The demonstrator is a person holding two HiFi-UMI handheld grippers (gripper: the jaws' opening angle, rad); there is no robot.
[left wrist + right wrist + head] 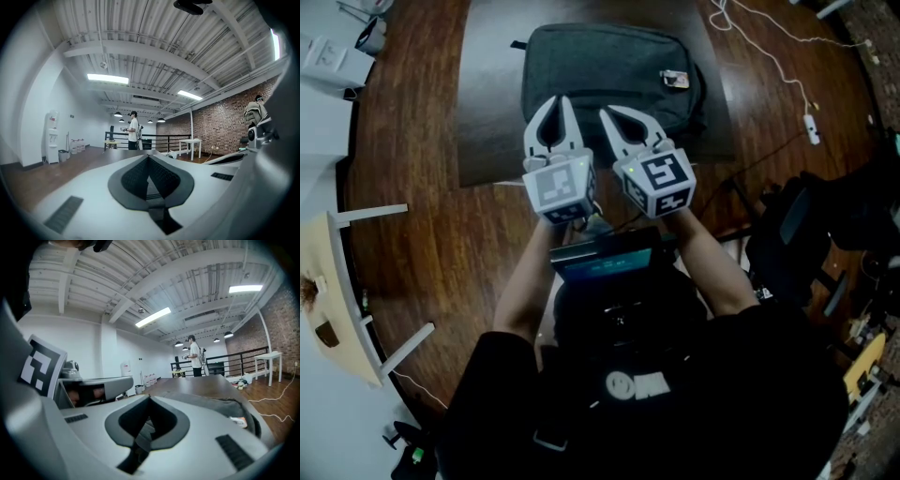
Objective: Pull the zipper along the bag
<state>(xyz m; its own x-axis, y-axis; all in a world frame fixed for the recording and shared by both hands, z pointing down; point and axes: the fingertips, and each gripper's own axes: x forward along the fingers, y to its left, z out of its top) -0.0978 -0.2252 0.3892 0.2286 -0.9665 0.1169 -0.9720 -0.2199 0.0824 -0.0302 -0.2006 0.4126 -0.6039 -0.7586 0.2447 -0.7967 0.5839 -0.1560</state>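
- My left gripper (558,103) and right gripper (611,114) are side by side, close to my chest, tips forward. Both have their fingers pressed together on nothing, which I take as a ready pose before reaching.
- Just past the tips, the bag (609,66) lies flat on a dark mat (487,103), steady for pulling. I can't pick out its zipper pull.
- Far off stands a person (133,131), uninvolved.

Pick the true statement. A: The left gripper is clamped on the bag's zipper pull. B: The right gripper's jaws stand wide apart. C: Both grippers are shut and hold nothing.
C: the left gripper and the right gripper each show their jaws closed together with nothing between them, and the bag lies beyond their tips.
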